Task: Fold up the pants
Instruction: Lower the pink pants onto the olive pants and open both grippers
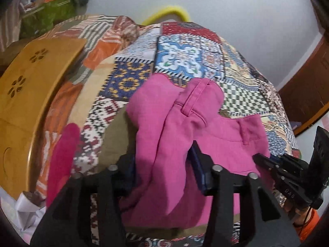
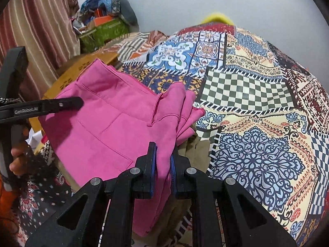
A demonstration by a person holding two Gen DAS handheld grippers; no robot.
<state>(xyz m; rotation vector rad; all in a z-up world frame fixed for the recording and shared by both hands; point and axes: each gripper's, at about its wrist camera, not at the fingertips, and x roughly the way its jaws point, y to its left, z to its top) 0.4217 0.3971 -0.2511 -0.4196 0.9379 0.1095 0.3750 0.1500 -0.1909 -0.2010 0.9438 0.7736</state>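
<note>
Pink pants (image 1: 185, 135) lie bunched on a patchwork bedspread (image 1: 181, 61), waistband and belt loop up. My left gripper (image 1: 162, 164) has its jaws around a thick fold of the pants. My right gripper (image 2: 163, 154) is shut on a fold of the pants (image 2: 107, 119) near their right edge. Each gripper shows in the other's view: the right one (image 1: 287, 170) at the pants' right side, the left one (image 2: 51, 107) over their left side.
A wooden lap table (image 1: 30, 86) lies left of the pants. An olive cloth (image 2: 193, 148) lies under the pants. A green box (image 2: 104, 33) with clutter and a striped curtain (image 2: 41, 20) stand at the back left. A wooden door (image 1: 308, 86) is at the right.
</note>
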